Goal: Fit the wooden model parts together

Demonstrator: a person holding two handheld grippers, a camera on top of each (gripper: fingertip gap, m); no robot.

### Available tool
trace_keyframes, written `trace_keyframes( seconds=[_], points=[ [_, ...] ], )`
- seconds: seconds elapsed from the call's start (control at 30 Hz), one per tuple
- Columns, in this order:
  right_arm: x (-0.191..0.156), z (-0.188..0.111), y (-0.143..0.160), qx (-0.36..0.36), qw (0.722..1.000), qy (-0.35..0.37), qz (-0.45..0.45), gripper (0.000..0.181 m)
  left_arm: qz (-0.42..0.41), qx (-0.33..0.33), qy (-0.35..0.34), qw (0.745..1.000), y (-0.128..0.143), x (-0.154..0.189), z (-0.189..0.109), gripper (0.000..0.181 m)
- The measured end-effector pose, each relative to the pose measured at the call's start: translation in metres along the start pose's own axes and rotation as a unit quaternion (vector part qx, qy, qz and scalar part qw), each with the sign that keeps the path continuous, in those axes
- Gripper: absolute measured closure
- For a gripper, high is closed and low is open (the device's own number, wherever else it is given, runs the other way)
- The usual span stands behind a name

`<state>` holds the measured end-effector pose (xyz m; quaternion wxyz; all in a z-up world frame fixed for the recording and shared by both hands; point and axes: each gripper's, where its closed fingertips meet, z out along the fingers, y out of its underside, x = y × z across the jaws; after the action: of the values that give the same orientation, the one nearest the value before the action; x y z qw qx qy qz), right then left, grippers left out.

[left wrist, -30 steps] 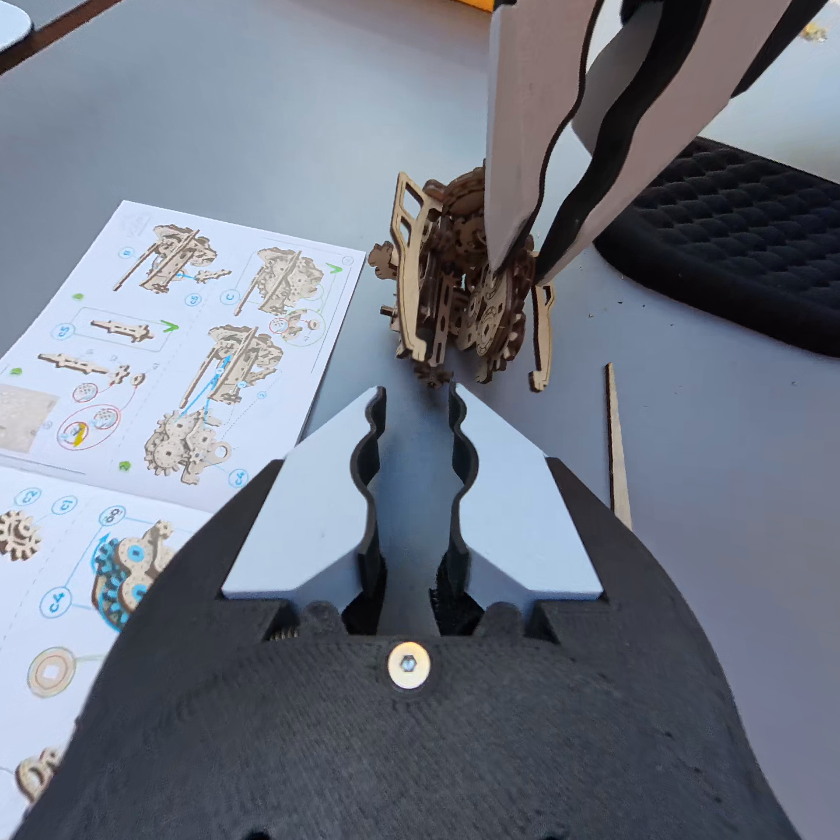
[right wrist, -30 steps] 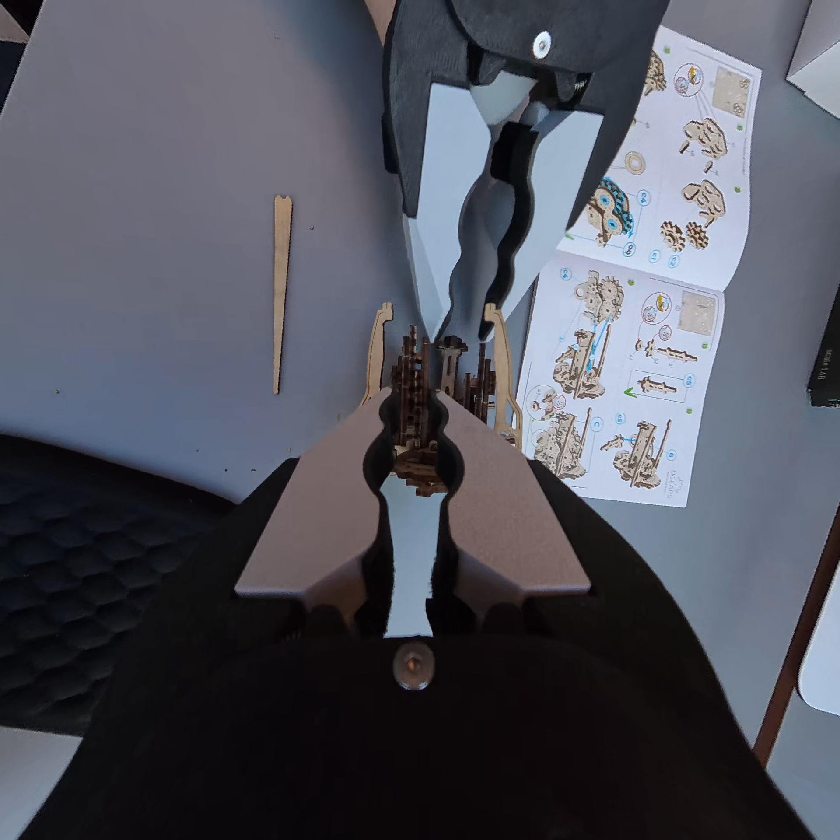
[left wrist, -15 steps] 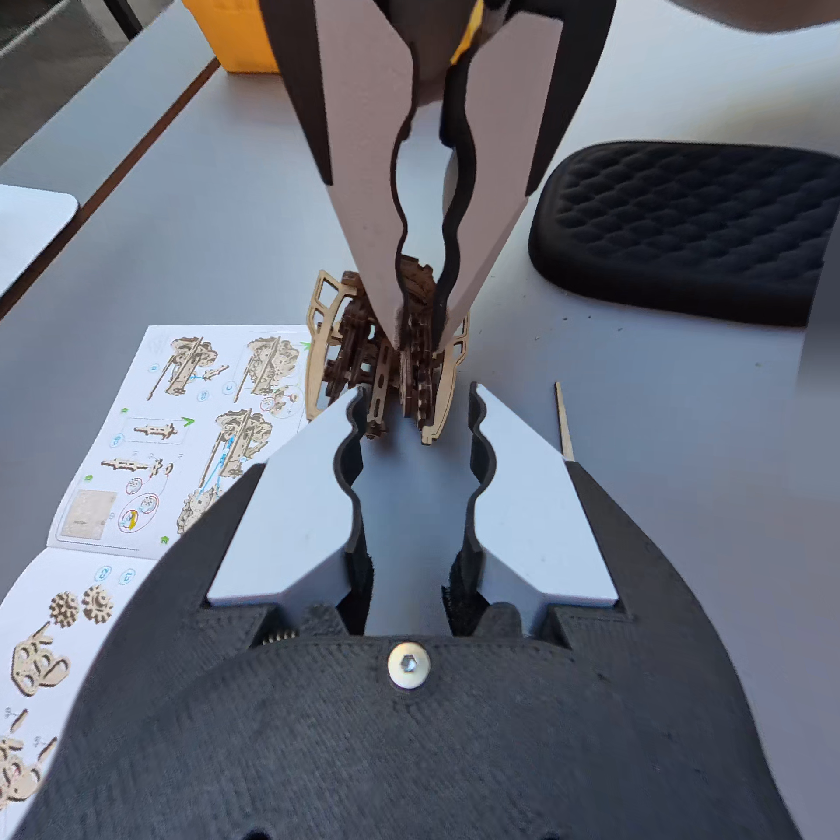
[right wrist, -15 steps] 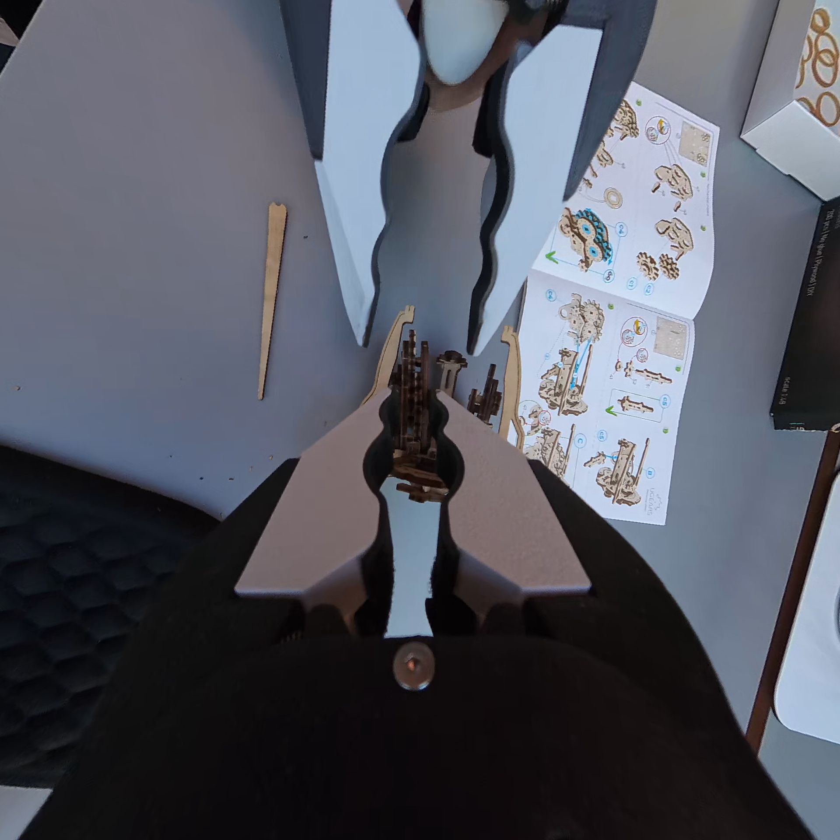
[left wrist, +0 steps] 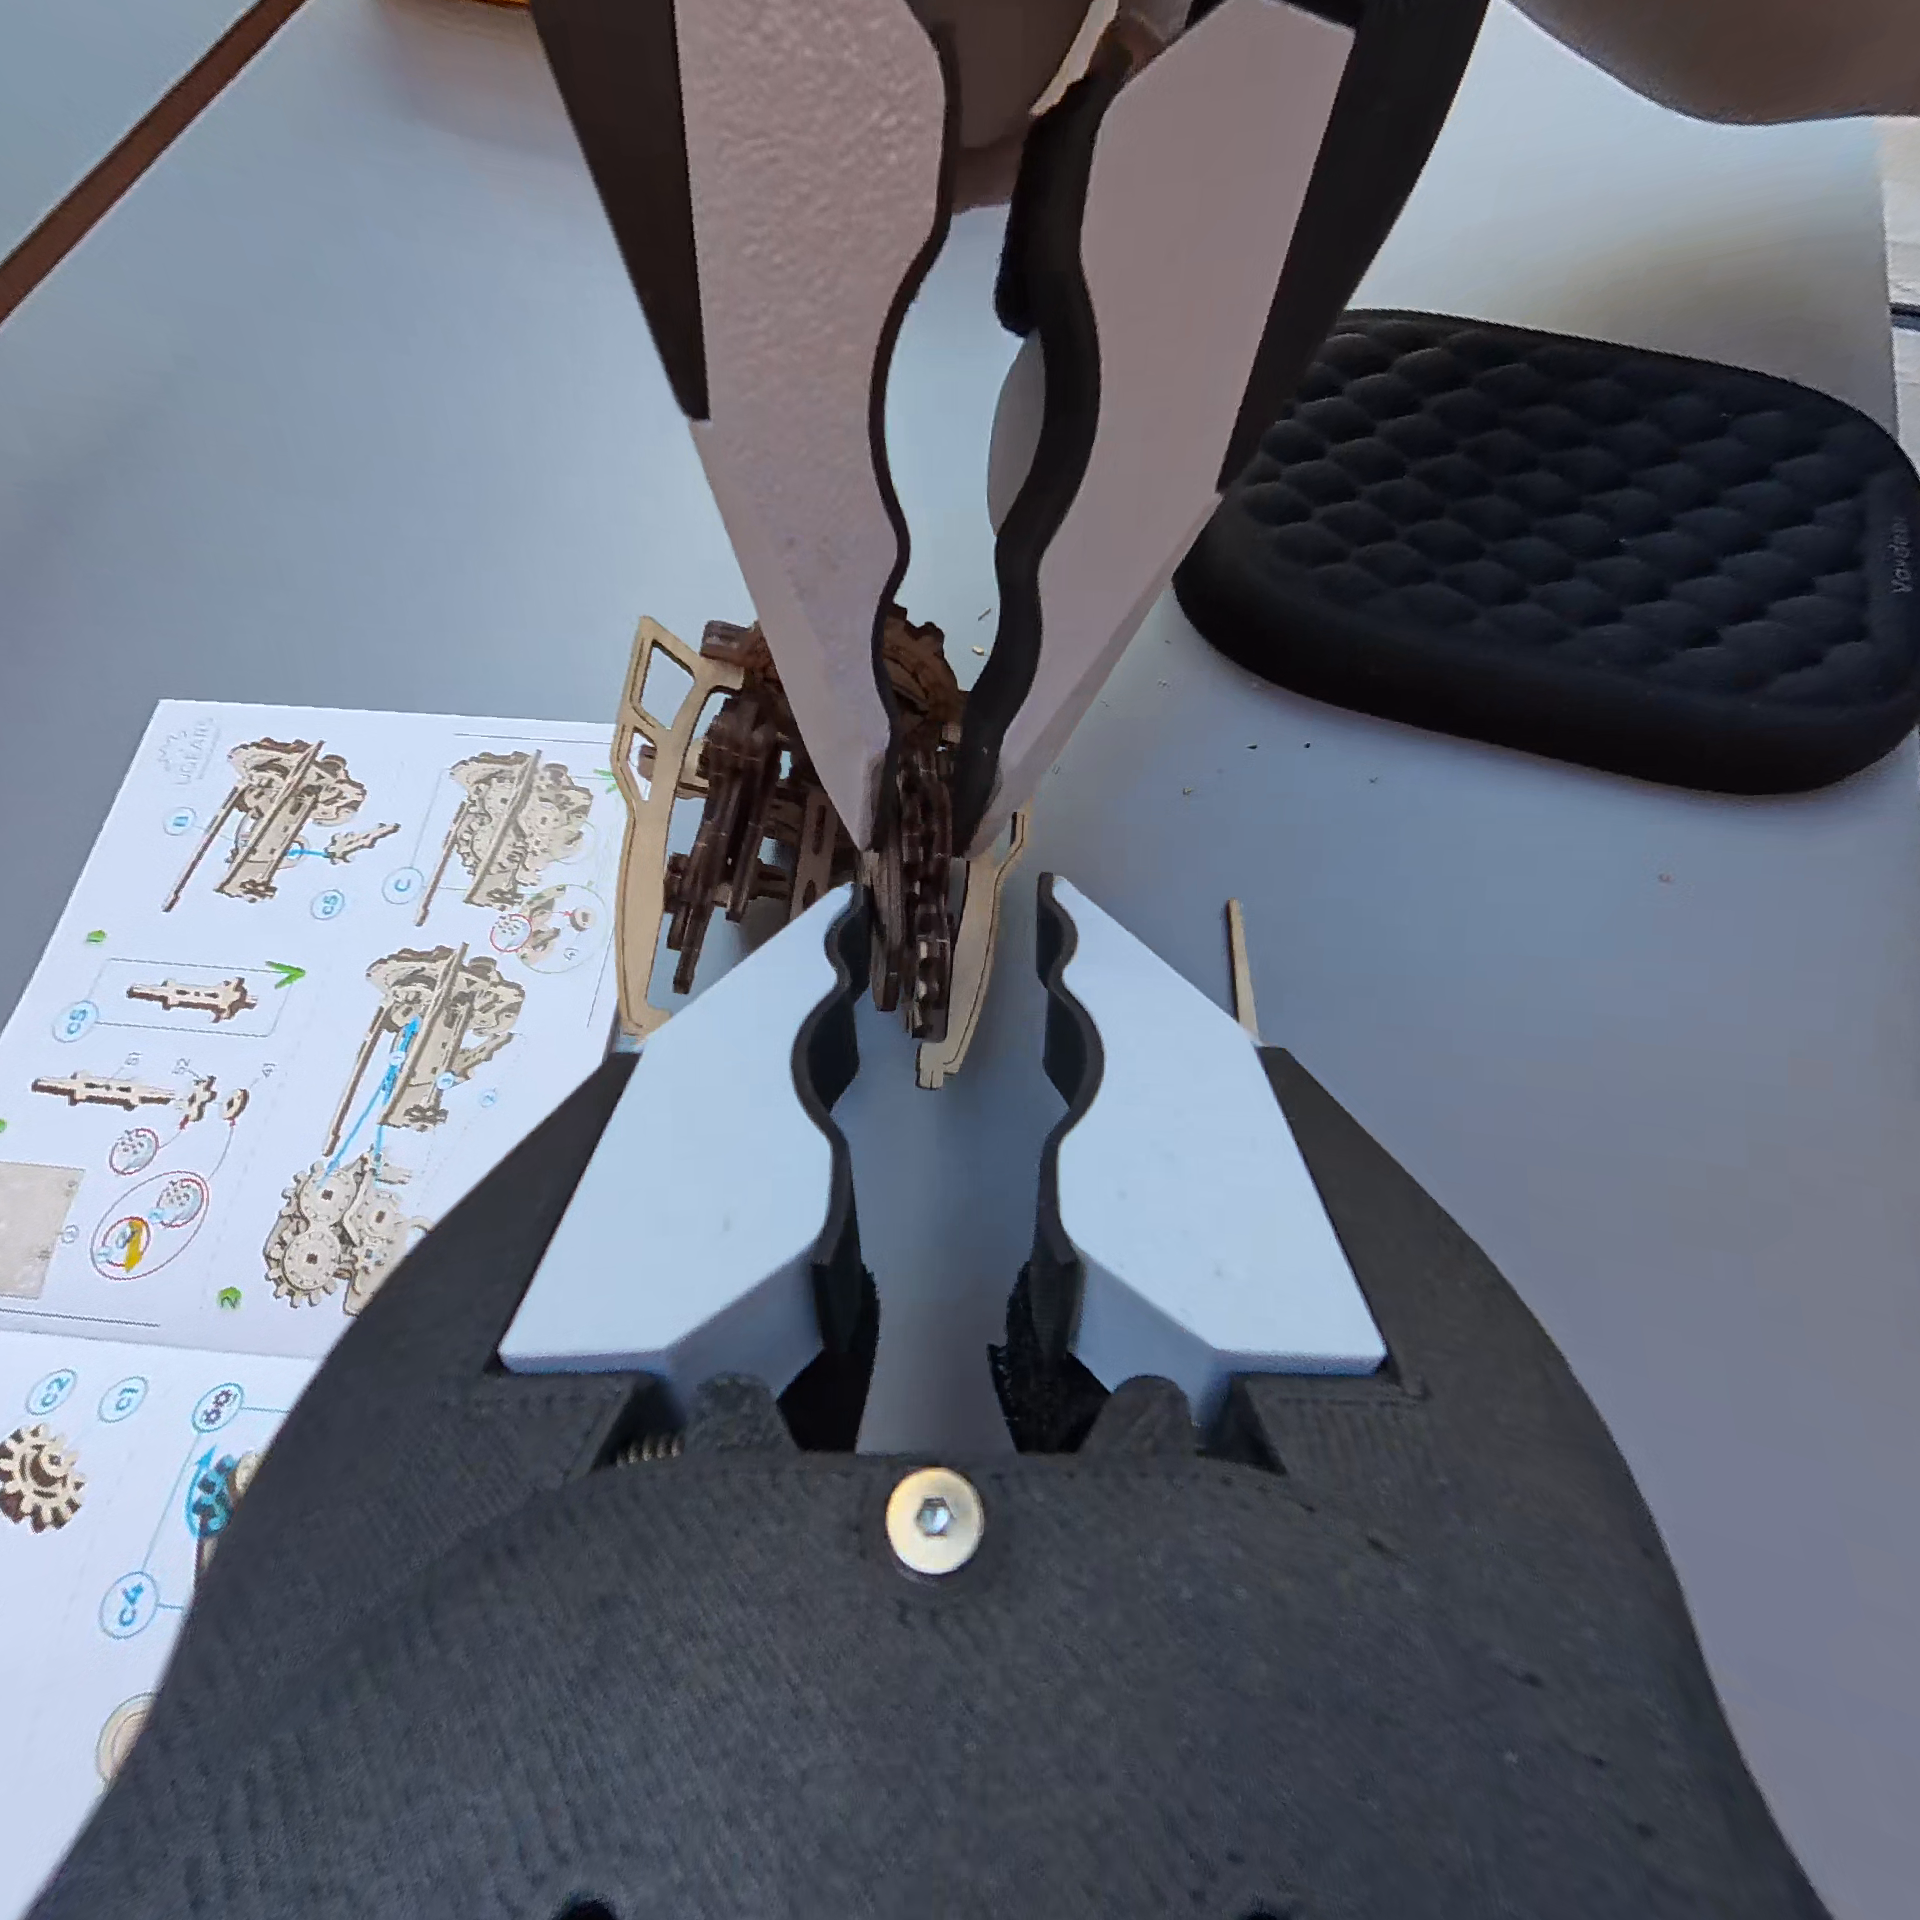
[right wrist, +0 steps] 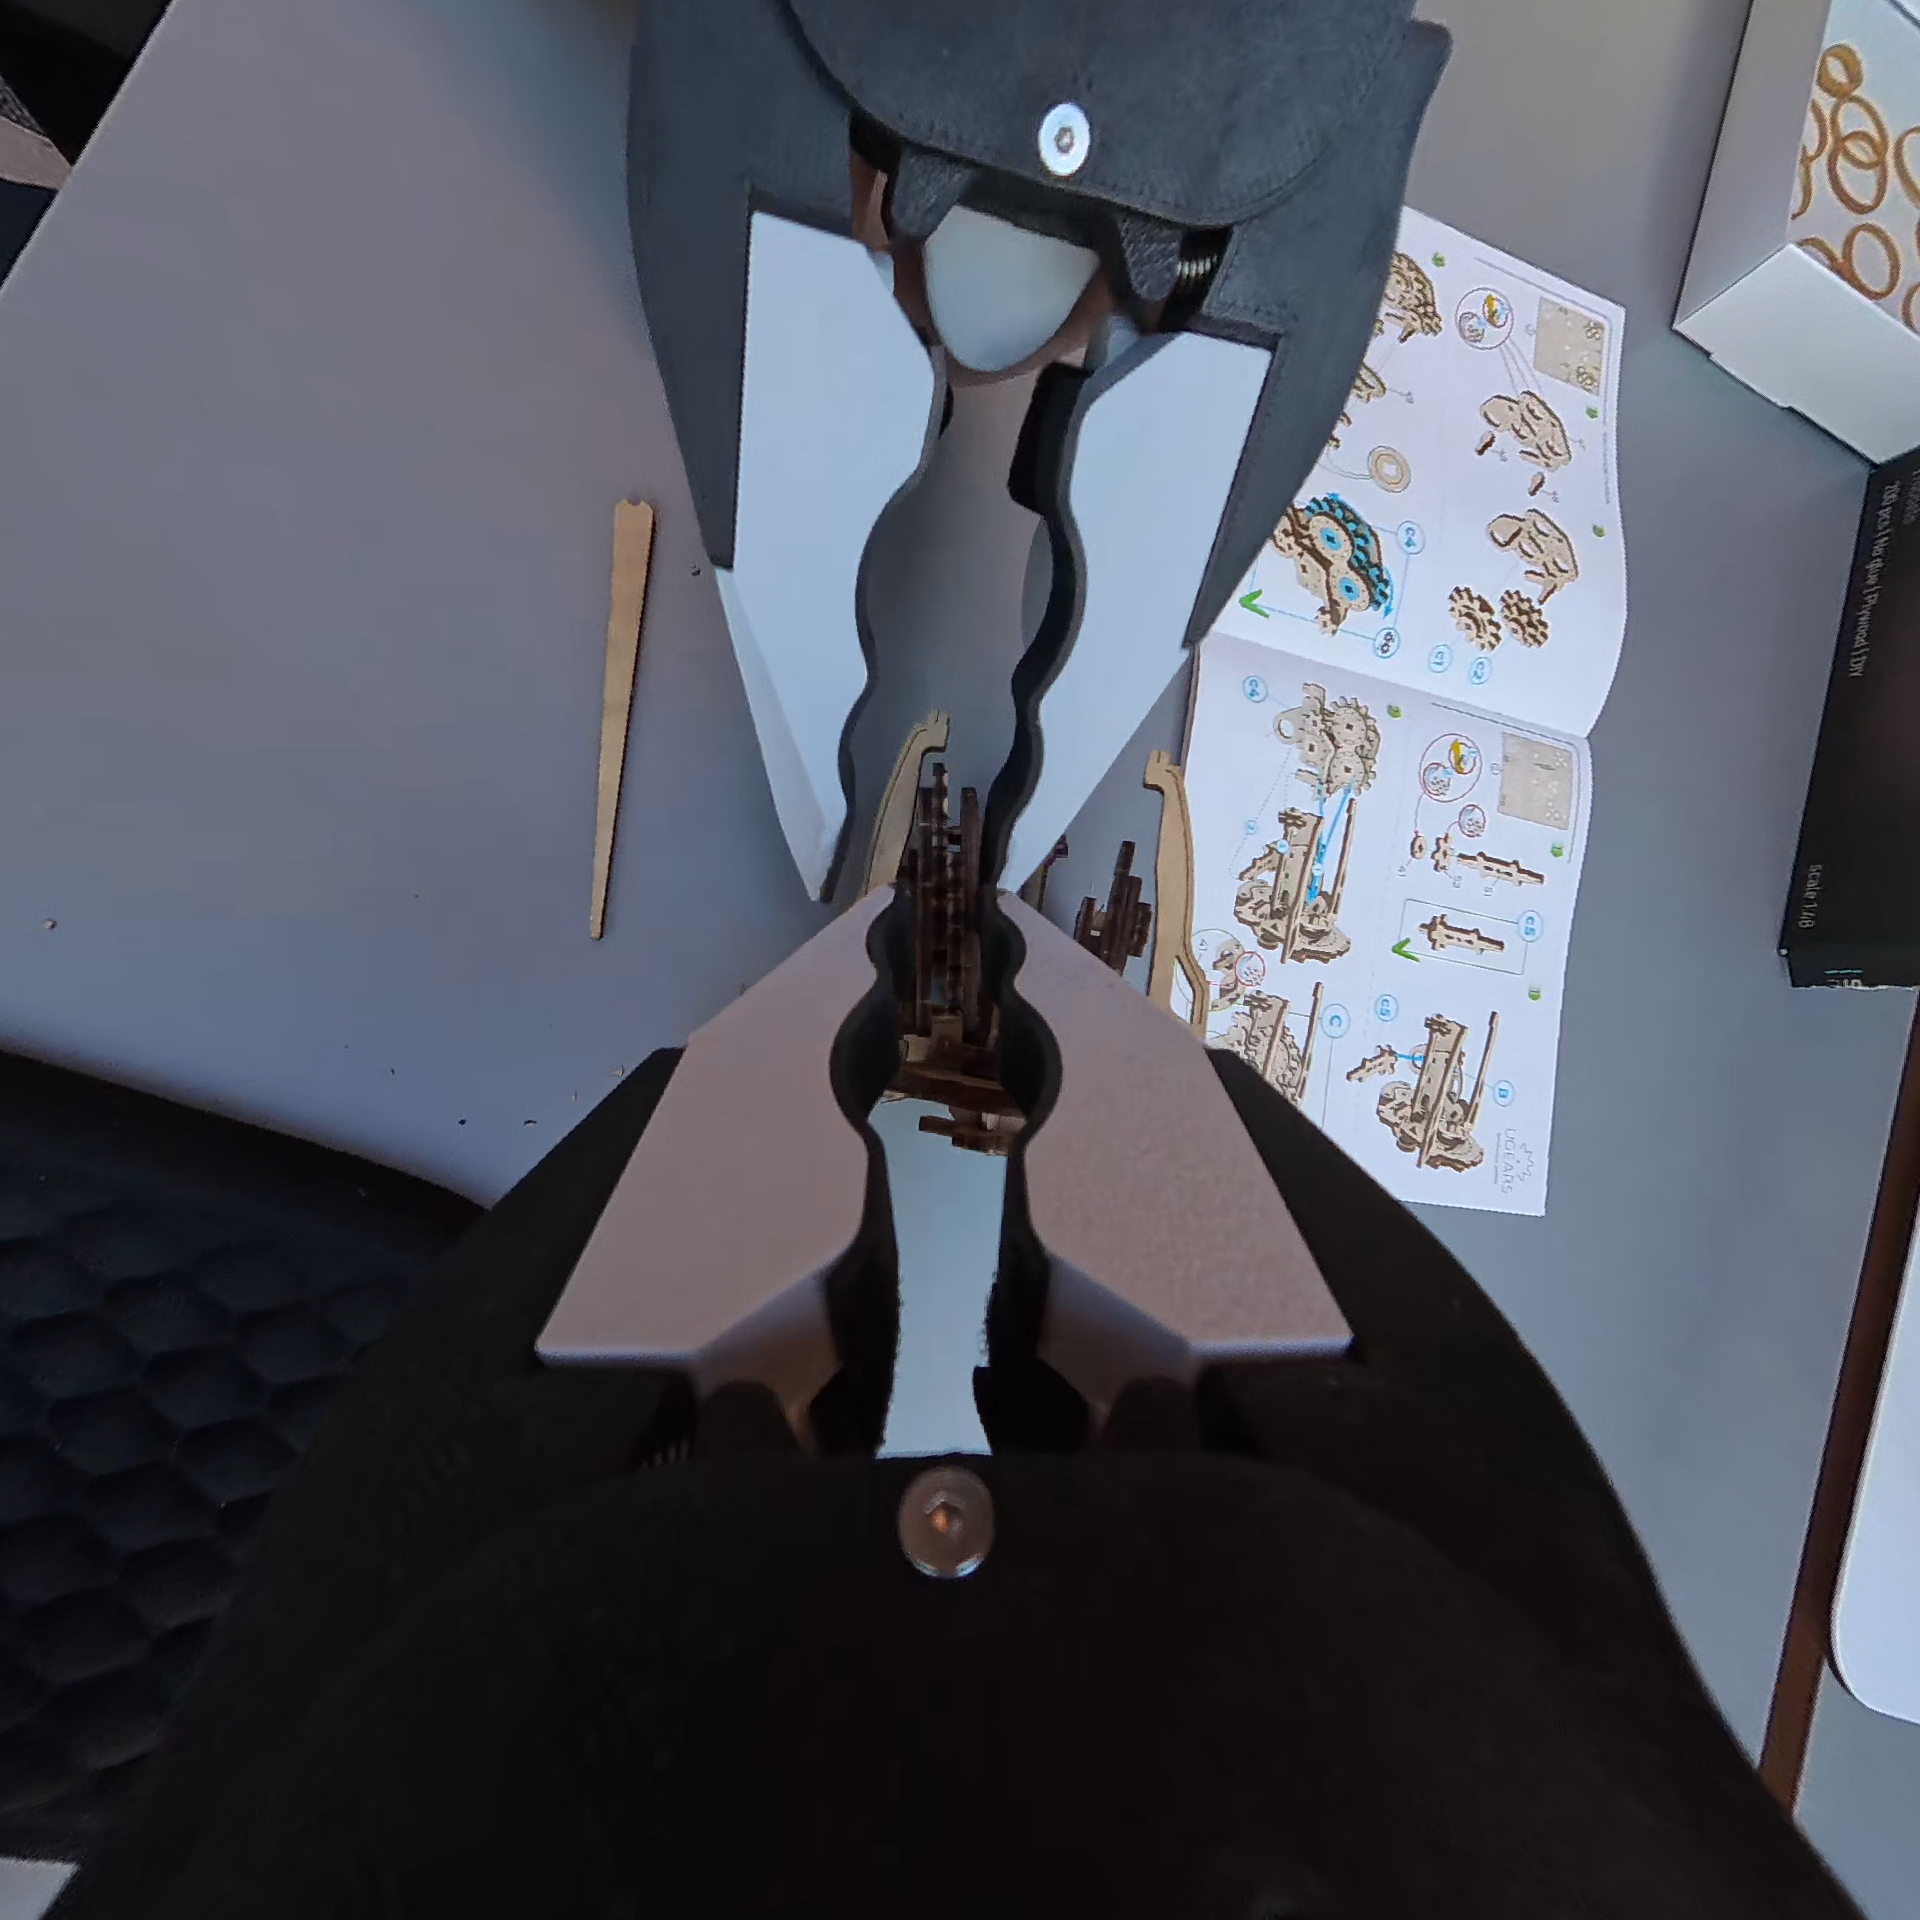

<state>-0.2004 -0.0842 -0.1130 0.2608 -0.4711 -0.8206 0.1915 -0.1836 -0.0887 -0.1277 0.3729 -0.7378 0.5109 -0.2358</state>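
Observation:
A half-built wooden model [left wrist: 743, 842] of dark gears between two pale side plates stands on the grey table [left wrist: 1455, 1039]. My right gripper [right wrist: 948, 914] comes down from above and is shut on the model's gear stack; it also shows in the left wrist view [left wrist: 925, 821]. My left gripper [left wrist: 948, 909] is open, low over the table, its tips either side of the gear stack and the near side plate. Its left fingertip [left wrist: 842, 920] is right against the gears. In the right wrist view the left gripper [right wrist: 920, 883] faces mine from the far side of the model [right wrist: 1117, 920].
A printed instruction sheet [left wrist: 312, 935] lies left of the model. A thin wooden stick [left wrist: 1242, 977] lies to its right, and a black quilted pad [left wrist: 1558, 540] lies beyond that. A white box [right wrist: 1808, 208] and a black box [right wrist: 1860, 727] sit past the sheet [right wrist: 1455, 831]. Left and right tips are no more than a few centimetres apart.
My left gripper has opened wider and moved in until its tips flank the model's gear stack. My right gripper has kept its hold on the model.

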Motion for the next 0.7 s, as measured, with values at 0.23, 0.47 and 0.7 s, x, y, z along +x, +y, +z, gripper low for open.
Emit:
trace_keyframes(
  seconds=[0.23, 0.47, 0.7],
  points=[
    [0.0, 0.002, -0.002, 0.013, 1.0, 0.006, 0.0, 0.171, -0.032, 0.015, 0.022, 0.999, -0.011, -0.004, -0.009, 0.155],
    [0.003, 0.002, -0.003, 0.03, 0.999, 0.014, 0.014, 0.171, -0.031, -0.005, 0.015, 0.999, -0.002, -0.007, -0.005, 0.163],
    [0.017, -0.033, -0.013, 0.144, 0.985, 0.079, 0.062, 0.145, -0.028, -0.008, 0.008, 1.0, 0.001, -0.011, -0.005, 0.17]
  ],
)
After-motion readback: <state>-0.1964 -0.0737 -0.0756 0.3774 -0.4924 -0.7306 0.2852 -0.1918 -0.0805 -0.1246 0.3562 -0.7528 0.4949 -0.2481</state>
